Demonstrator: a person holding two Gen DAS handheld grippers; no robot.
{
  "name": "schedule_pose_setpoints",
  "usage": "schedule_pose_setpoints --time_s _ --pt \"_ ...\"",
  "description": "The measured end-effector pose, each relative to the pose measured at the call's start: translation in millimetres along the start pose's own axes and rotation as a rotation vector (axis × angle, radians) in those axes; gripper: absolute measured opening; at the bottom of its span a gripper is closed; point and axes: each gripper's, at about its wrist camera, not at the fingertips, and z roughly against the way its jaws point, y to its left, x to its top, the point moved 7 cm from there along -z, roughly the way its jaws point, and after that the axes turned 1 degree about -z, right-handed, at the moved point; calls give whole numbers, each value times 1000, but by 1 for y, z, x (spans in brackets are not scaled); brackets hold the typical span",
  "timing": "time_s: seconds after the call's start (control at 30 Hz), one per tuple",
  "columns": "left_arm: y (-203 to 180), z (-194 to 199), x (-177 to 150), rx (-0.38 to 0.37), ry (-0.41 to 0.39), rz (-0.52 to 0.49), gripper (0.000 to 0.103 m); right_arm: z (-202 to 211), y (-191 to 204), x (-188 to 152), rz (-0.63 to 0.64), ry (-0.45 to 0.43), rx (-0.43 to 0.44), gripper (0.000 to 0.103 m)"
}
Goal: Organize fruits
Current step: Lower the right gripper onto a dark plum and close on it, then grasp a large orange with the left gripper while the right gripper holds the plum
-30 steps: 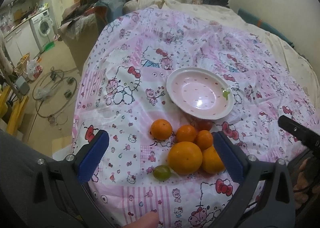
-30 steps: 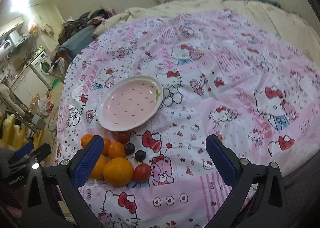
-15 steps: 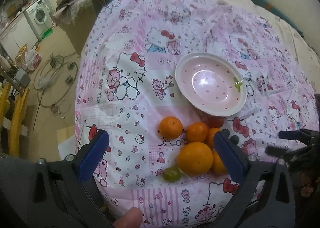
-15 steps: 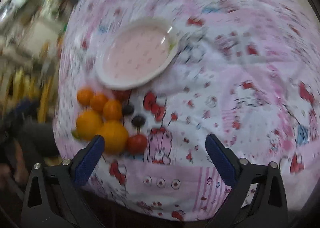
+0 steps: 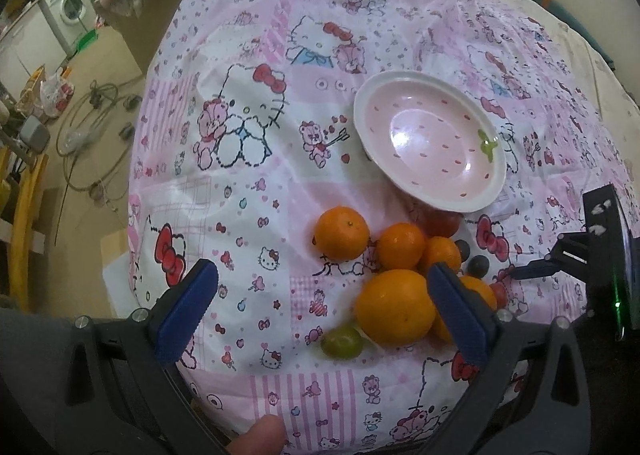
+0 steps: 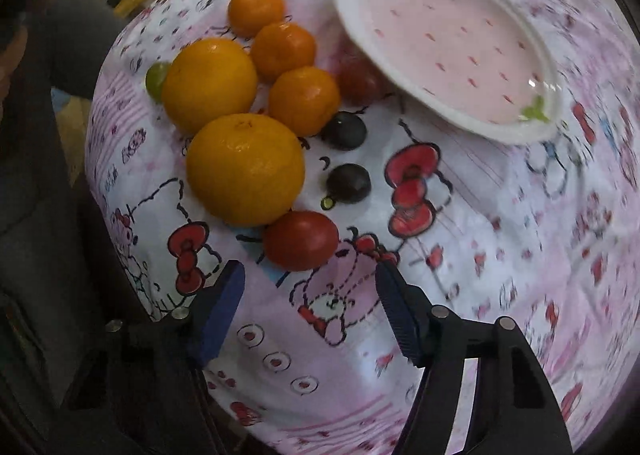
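My right gripper (image 6: 310, 309) pointed down over the cartoon-print cloth (image 6: 500, 235), its jaws closing with nothing between them; a red tomato (image 6: 301, 240) lay just beyond the fingertips. My left gripper (image 5: 320, 311) hung wide open and empty near the heap of oranges (image 5: 395, 308) (a green grape (image 5: 342, 342) beside them). The pink plate (image 5: 430, 143) sat bare behind the fruit.

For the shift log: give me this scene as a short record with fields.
surface: pink cartoon-print cloth
plate: pink plate, empty
fruit: all on the cloth beside the plate
large oranges: two
small oranges: three
red tomato: nearest the right claw
dark grapes: two
green grape: one
right claw: closing, nothing between its pads
left claw: open, empty
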Motion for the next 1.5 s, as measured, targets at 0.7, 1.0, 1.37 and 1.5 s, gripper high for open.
schedule_pose_setpoints --time_s 0.7,1.0,1.37,1.5 --pt "1 -2 3 -26 6 29 103 -30 -45 73 -96 16 64 45" --pt "1 -2 2 -24 7 29 103 -54 12 92 14 84 21 35" --pt "8 -15 -8 -11 72 29 103 -37 18 88 -87 -46 5 26" --pt "-12 -31 -24 -44 157 -42 103 -4 17 80 -285 -203 21 26"
